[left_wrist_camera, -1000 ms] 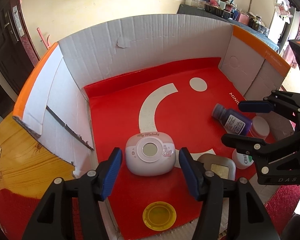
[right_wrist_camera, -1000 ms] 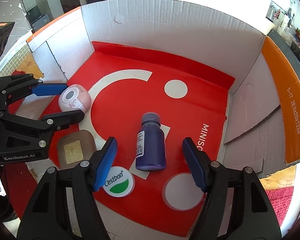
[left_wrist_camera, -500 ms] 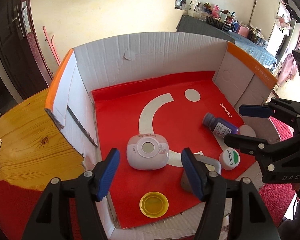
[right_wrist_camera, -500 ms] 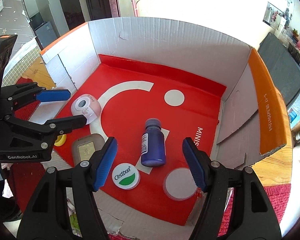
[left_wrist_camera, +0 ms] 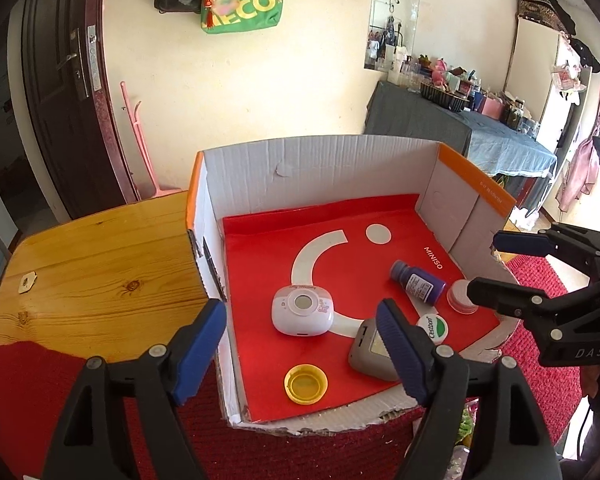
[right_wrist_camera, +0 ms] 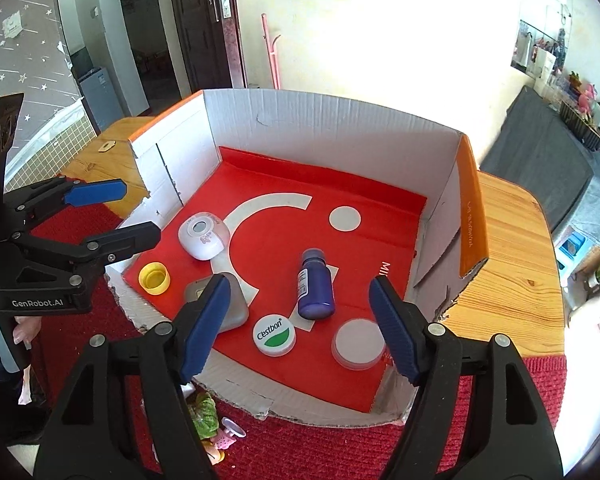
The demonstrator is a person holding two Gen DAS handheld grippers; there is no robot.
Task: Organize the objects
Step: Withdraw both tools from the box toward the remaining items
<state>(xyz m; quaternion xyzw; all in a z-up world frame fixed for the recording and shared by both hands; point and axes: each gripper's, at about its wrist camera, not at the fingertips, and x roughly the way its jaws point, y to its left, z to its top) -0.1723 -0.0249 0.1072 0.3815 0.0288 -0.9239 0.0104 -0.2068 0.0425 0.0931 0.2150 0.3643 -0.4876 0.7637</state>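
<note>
An open cardboard box [left_wrist_camera: 320,168] [right_wrist_camera: 340,128] with a red floor stands on a wooden table. In it lie a white-pink round device [left_wrist_camera: 302,314] [right_wrist_camera: 203,235], a purple bottle on its side [left_wrist_camera: 418,282] [right_wrist_camera: 315,285], a grey case [left_wrist_camera: 370,350] [right_wrist_camera: 236,300], a yellow cap [left_wrist_camera: 305,383] [right_wrist_camera: 153,277], a white-green Cestbon lid [left_wrist_camera: 434,327] [right_wrist_camera: 274,335] and a pale round lid [left_wrist_camera: 460,300] [right_wrist_camera: 358,343]. My left gripper [left_wrist_camera: 304,356] [right_wrist_camera: 112,216] is open and empty, above the box's near edge. My right gripper [right_wrist_camera: 300,332] [left_wrist_camera: 496,264] is open and empty, above the box's near right side.
The wooden table top [left_wrist_camera: 92,264] [right_wrist_camera: 512,256] shows on both sides of the box. A red cloth [right_wrist_camera: 340,448] covers the table's near edge. Small toys [right_wrist_camera: 208,420] lie on the cloth before the box. A dark door [left_wrist_camera: 64,80] and a cluttered side table [left_wrist_camera: 480,120] stand behind.
Both grippers have pulled back and up from the box, so the box looks smaller and the whole rim shows. The objects inside have not moved. Both stay open.
</note>
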